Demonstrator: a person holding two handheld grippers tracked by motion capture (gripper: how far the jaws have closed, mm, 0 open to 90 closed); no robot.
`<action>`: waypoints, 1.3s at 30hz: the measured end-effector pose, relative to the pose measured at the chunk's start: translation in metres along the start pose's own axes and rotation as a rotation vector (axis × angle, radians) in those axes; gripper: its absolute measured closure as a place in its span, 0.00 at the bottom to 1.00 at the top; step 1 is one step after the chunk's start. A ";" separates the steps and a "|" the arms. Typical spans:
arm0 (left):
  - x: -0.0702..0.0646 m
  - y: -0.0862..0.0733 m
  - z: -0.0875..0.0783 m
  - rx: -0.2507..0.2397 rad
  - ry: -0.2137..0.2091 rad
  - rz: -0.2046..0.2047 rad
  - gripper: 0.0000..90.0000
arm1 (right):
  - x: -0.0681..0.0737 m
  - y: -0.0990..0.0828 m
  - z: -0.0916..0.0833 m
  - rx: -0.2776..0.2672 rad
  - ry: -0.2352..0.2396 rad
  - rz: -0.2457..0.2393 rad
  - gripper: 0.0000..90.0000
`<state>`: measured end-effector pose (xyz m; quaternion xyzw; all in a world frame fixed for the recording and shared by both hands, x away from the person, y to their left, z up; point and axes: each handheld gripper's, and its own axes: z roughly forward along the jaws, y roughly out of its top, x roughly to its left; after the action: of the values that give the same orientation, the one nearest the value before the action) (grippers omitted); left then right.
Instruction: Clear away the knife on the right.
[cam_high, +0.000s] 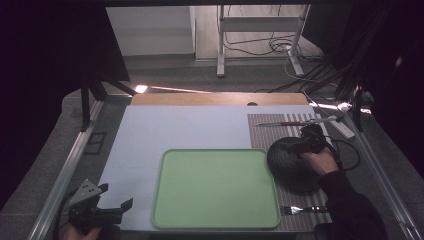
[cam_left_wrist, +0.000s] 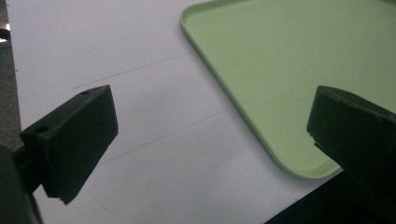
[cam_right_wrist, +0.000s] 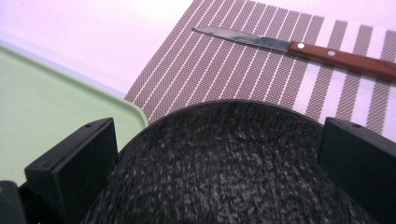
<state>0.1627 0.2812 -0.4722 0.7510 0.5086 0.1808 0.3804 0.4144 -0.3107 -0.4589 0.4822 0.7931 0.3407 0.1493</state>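
No writing legible. Right gripper (cam_high: 305, 145) spread wide over black plate (cam_right_wrist: 224, 163), grasping nothing. Left gripper (cam_high: 117, 200) low by tray (cam_high: 215, 190), released

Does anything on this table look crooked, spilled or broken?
Nothing spilled or broken. The dark plate overhangs the left edge of the striped placemat beside the green tray, with the right gripper at it. The knife and fork lie flat on the placemat.
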 end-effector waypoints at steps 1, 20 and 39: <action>0.000 0.000 0.000 0.001 0.000 0.001 0.02 | -0.001 0.001 0.001 -0.002 -0.005 0.004 0.00; 0.001 0.000 0.000 -0.001 -0.004 -0.004 0.02 | -0.025 0.030 0.033 0.036 -0.066 0.025 0.00; 0.001 0.000 0.001 0.001 -0.004 -0.005 0.02 | -0.057 0.048 0.053 0.095 -0.151 0.043 0.00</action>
<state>0.1634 0.2817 -0.4726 0.7503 0.5098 0.1779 0.3814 0.5036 -0.3247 -0.4695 0.5300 0.7844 0.2686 0.1782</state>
